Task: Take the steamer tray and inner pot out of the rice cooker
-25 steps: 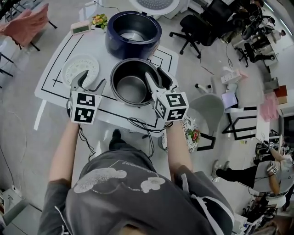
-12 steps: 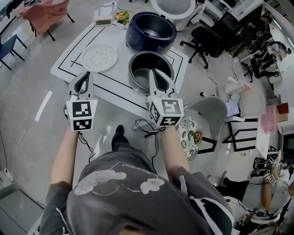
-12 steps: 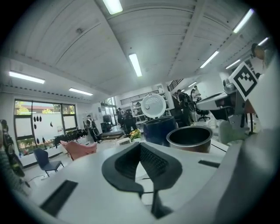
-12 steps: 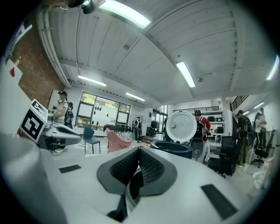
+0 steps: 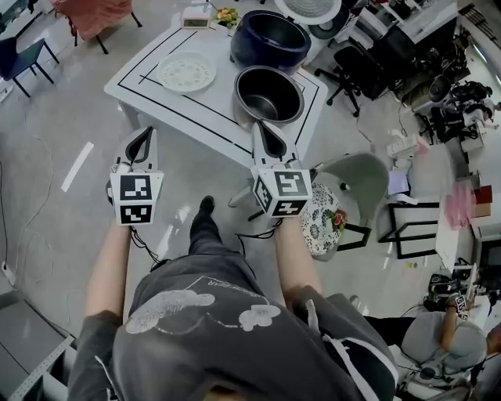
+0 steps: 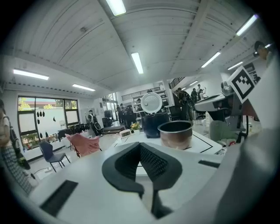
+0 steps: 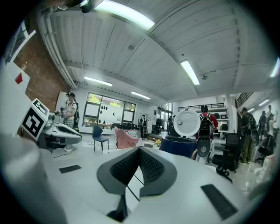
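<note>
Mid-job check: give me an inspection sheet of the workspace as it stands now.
Surface: white table with black taped lines.
Job's things: steamer tray lies flat on the table; inner pot stands upright beside the rice cooker, whose lid is open.
Clutter: small digital clock and flowers at the far edge.
Grippers: left gripper and right gripper shut, empty, off the table's near side.
Cables: black cable beneath the left forearm.
Surroundings: grey chair, office chairs, people farther off.
</note>
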{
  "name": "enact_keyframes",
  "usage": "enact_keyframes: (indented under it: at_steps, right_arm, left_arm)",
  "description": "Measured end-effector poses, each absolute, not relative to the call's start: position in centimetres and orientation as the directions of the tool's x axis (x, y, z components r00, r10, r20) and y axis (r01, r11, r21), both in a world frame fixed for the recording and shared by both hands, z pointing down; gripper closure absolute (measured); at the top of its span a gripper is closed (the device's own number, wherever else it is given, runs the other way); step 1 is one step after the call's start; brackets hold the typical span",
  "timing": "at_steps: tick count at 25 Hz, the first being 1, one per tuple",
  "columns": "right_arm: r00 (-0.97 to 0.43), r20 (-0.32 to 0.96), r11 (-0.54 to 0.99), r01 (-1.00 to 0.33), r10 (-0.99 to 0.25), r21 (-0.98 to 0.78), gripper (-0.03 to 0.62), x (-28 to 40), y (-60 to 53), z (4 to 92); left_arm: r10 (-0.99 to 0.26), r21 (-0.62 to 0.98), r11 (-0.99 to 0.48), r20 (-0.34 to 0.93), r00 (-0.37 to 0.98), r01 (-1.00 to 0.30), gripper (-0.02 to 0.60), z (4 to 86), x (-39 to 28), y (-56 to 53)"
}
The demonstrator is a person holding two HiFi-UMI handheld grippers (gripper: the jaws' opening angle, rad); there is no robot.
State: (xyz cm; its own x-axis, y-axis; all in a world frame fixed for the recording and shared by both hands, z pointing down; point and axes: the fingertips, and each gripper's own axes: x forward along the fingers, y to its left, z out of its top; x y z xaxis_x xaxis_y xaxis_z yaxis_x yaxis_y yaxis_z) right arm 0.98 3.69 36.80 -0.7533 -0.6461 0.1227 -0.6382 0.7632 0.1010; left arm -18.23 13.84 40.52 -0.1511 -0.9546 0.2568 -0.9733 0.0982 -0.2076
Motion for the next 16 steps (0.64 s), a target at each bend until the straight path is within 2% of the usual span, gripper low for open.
enact_keyframes:
  at_steps: [16]
  right_arm:
    - [-0.781, 0.148, 0.793, -0.607, -0.607, 0.052, 0.566, 2.8, 12.5, 37.9]
  left_arm:
    - [-0.949, -0.200, 0.111, 0.270, -0.163, -0.973, 0.574, 41.0, -15.7, 23.1]
